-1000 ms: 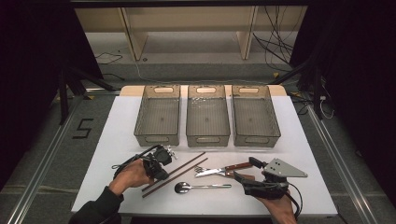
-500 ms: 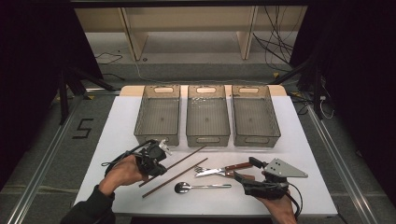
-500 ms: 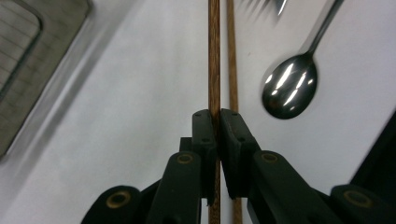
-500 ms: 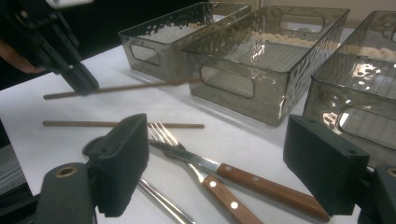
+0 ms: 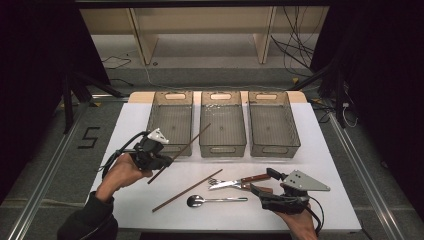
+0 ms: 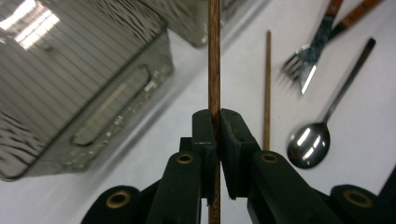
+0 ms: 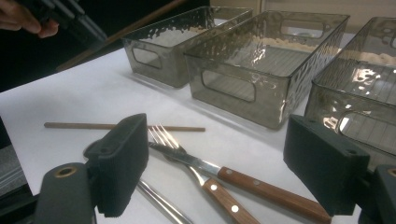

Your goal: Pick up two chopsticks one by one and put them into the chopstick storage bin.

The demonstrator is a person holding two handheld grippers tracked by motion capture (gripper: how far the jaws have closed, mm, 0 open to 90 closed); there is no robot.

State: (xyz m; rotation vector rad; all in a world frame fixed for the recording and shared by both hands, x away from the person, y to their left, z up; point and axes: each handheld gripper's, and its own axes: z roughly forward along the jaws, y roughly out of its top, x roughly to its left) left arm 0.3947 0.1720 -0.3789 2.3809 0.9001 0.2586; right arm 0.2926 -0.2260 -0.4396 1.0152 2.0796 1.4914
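Your left gripper [image 5: 159, 159] is clamping one wooden chopstick [image 5: 186, 147] near its lower end — jaws pressed tight on the stick, which is slanting up toward one o'clock across the front wall of the left bin [image 5: 170, 120]. In the left gripper view that stick is running straight up from between the pads. The second chopstick [image 5: 187, 190] is lying on the white table [image 5: 325, 165], at four o'clock from your left gripper, with the spoon [image 5: 216, 200] just beside it and the fork [image 5: 216, 181] and knife [image 5: 240, 182] crossing above. Your right gripper [image 5: 267, 182] is resting at the knife's handle end — jaws standing wide apart, gripping nothing.
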